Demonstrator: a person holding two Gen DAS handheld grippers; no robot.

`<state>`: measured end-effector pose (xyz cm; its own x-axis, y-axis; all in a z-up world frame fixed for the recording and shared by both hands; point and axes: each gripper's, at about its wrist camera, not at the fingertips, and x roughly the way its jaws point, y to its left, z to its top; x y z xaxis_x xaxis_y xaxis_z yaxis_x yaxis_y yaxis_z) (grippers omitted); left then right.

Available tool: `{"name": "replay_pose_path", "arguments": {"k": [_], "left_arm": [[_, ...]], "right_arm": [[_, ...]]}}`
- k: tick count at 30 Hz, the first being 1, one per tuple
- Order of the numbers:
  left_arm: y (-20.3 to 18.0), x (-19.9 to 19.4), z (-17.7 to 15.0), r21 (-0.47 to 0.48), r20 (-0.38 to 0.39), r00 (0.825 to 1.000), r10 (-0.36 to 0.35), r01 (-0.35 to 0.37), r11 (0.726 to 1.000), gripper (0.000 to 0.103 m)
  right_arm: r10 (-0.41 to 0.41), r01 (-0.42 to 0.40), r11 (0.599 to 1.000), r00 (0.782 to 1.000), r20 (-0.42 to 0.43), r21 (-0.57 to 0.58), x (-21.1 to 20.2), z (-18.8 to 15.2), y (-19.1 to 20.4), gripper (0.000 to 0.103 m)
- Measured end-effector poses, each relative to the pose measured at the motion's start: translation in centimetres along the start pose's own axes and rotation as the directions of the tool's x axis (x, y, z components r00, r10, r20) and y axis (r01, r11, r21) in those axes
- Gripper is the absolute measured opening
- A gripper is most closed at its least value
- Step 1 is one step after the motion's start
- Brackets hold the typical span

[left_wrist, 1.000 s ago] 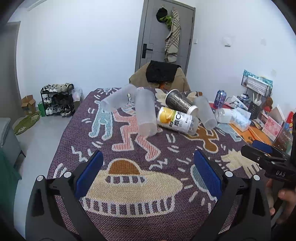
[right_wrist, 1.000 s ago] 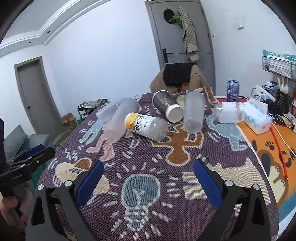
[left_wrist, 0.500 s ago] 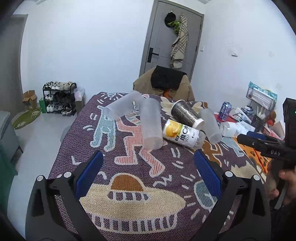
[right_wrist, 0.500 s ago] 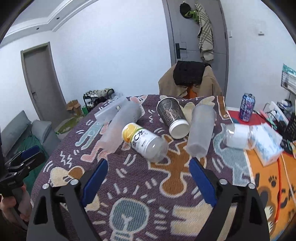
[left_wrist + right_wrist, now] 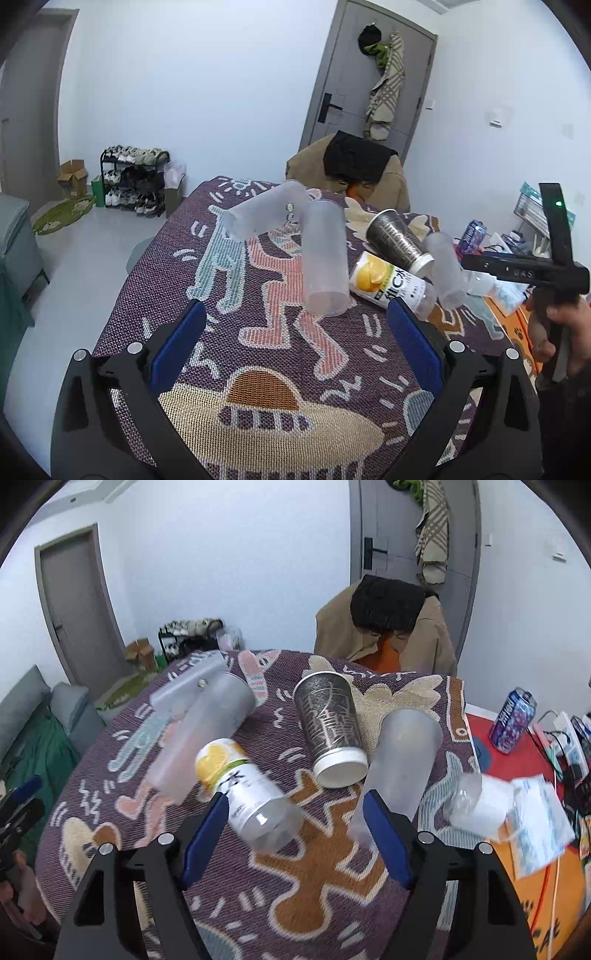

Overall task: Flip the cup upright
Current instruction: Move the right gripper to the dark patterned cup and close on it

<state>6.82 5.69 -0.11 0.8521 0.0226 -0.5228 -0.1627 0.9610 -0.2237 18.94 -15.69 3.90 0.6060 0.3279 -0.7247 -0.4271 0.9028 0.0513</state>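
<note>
Bare cloth (image 5: pixel 314 878) before crowded cups (image 5: pixel 334 723)

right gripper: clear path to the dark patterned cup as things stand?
Probably yes. The right gripper is open and aimed between the orange-label bottle and a frosted cup; the dark patterned cup lies on its side just beyond that gap, white end facing the fingers.

Left view: bottle (image 5: pixel 390 283) neck hidden behind blue pad (image 5: pixel 413 339); frosted cup (image 5: pixel 445 271) partly behind dark cup (image 5: pixel 399 242); right gripper (image 5: pixel 517 271) seen side-on, jaw gap unreadable. Right view: clear cup (image 5: pixel 480 806) motion-blurred; frosted cup (image 5: pixel 397 771) base behind pad (image 5: pixel 386 843); left gripper (image 5: pixel 16 812) cut by frame edge; can (image 5: pixel 511 720) label too small to read.
</note>
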Motion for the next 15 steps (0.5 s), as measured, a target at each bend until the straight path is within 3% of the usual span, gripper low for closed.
{"name": "replay_pose_path", "arguments": {"k": [15], "left_arm": [[4.8, 3.6, -0.7, -0.141, -0.044, 0.997, 0.064, -0.07, 0.988, 0.097]], "right_arm": [[-0.119, 0.104, 0.989, 0.983, -0.14, -0.109, 11.4, 5.2, -0.6, 0.07]]}}
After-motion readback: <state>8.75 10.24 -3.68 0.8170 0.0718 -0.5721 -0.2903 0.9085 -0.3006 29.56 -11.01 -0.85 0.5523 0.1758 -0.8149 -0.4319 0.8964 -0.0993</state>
